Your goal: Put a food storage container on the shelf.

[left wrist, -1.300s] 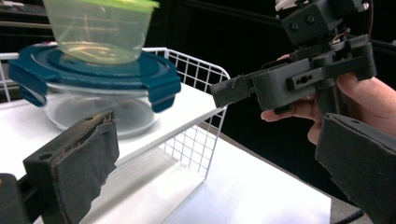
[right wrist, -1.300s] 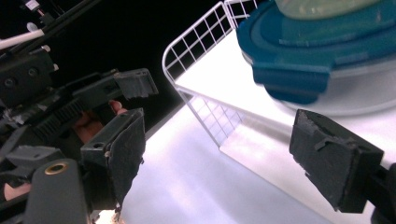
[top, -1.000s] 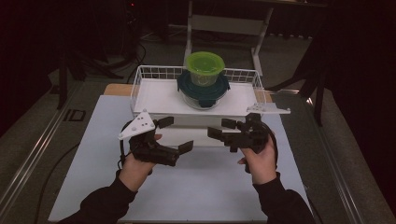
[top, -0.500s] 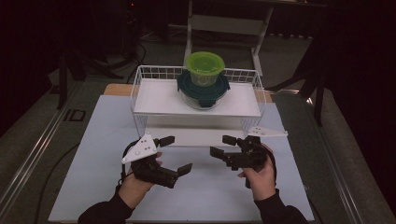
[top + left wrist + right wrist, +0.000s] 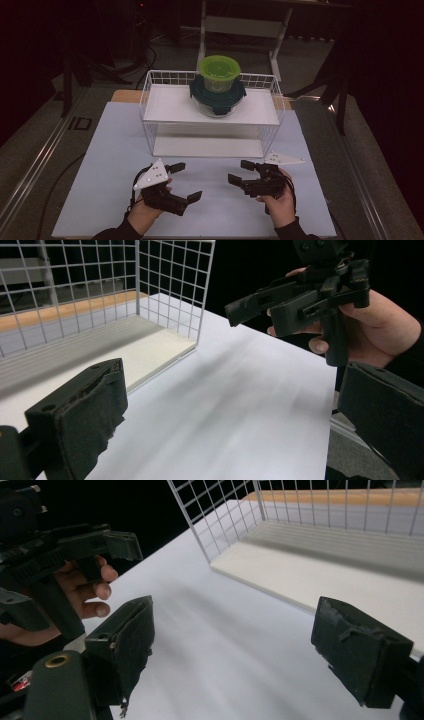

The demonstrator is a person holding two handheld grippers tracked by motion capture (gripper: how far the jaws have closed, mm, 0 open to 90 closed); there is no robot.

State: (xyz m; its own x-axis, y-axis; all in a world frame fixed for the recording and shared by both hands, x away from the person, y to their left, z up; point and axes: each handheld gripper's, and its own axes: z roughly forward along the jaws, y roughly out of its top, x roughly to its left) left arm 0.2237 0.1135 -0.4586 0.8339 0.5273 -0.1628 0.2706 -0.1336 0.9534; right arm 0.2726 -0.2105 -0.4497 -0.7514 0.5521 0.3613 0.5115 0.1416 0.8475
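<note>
White tabletop [image 5: 115,150] fills the foreground, where the left gripper [image 5: 182,181] and right gripper [image 5: 239,171] hover with jaws spread, grasping nothing. Beyond, a wire rack [image 5: 150,95] carries stacked containers [image 5: 218,87] on its top shelf.

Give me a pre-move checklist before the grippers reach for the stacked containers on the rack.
1. Left gripper open, holding nothing: ok.
2. Right gripper open, holding nothing: ok.
3. Green container sits on the dark-lidded container, upright: ok.
4. Stack rests on the rack top shelf, within its rim: ok.
5. Mat between grippers and rack free of obstacles: ok.
6. Lids latched: cannot tell.
</note>
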